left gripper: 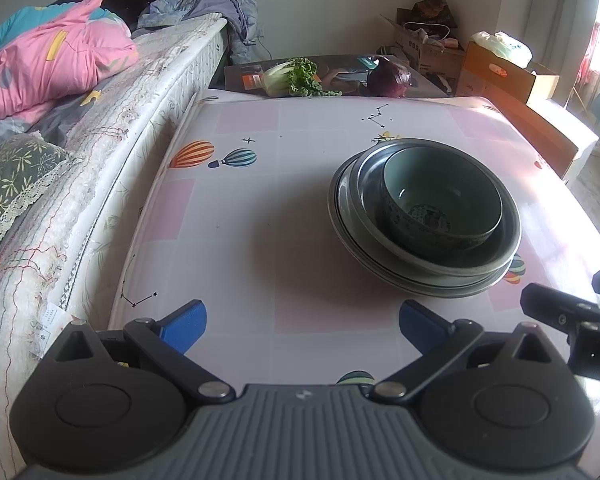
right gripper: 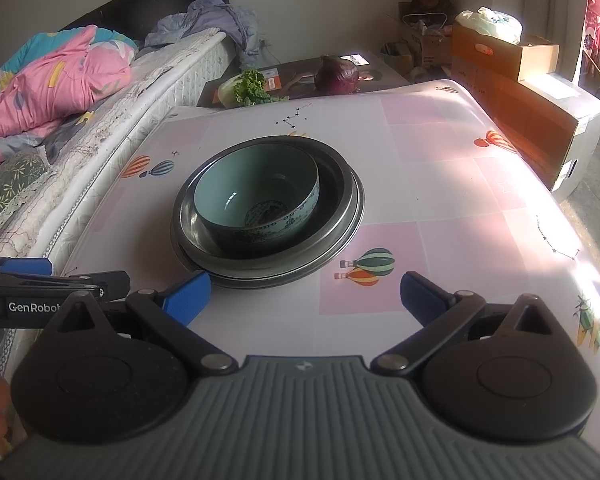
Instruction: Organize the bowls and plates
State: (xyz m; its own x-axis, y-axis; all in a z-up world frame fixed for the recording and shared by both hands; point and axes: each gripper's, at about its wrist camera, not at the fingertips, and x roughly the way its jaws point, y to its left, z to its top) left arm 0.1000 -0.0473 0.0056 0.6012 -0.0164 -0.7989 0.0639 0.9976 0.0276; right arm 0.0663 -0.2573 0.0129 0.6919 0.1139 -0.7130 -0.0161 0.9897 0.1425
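Note:
A green ceramic bowl (left gripper: 440, 200) sits inside a metal bowl (left gripper: 492, 256), which rests on stacked metal plates (left gripper: 340, 208) on the table. The same stack shows in the right wrist view: bowl (right gripper: 256, 196), metal bowl (right gripper: 332, 184), plates (right gripper: 340, 240). My left gripper (left gripper: 302, 326) is open and empty, near the table's front, left of the stack. My right gripper (right gripper: 305, 294) is open and empty, just in front of the stack. The left gripper also shows at the left edge of the right wrist view (right gripper: 40, 280).
The table (left gripper: 240, 240) has a pink and white balloon-print cloth. A bed with a pink quilt (left gripper: 48, 64) runs along the left. A cabbage (left gripper: 288, 76) and a purple onion (left gripper: 388, 78) lie beyond the far edge. Cardboard boxes (left gripper: 500, 72) stand at the right.

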